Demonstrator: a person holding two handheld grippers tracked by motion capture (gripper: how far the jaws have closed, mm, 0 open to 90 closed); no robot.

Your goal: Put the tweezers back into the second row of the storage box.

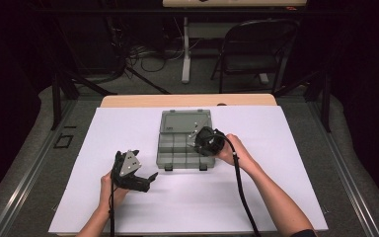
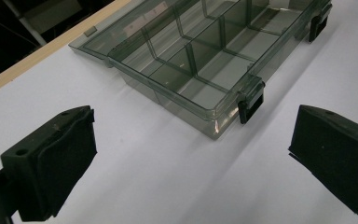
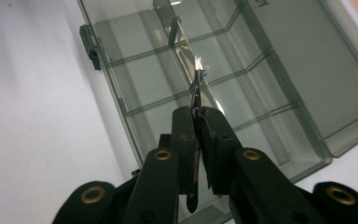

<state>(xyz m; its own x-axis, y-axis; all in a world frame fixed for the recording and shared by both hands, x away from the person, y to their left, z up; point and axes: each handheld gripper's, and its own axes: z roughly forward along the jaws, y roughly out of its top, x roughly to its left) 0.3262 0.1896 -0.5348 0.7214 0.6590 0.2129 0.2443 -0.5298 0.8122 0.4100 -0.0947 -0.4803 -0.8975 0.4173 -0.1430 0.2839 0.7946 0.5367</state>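
We pinch a thin blade [image 3: 196,100] in our right tool [image 3: 197,112] over the open box [image 1: 177,148] to drop it in a compartment, while our left tool [image 1: 140,174] waits wide on the table [image 1: 256,197].

no readable text, labels or numbers

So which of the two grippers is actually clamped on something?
The right gripper, over the compartment box, pinches a thin dark strip. The left gripper is open, holding nothing.

Thin dark flat tool [image 3: 196,100] upright over open smoky organiser box [image 3: 279,74] compartments.
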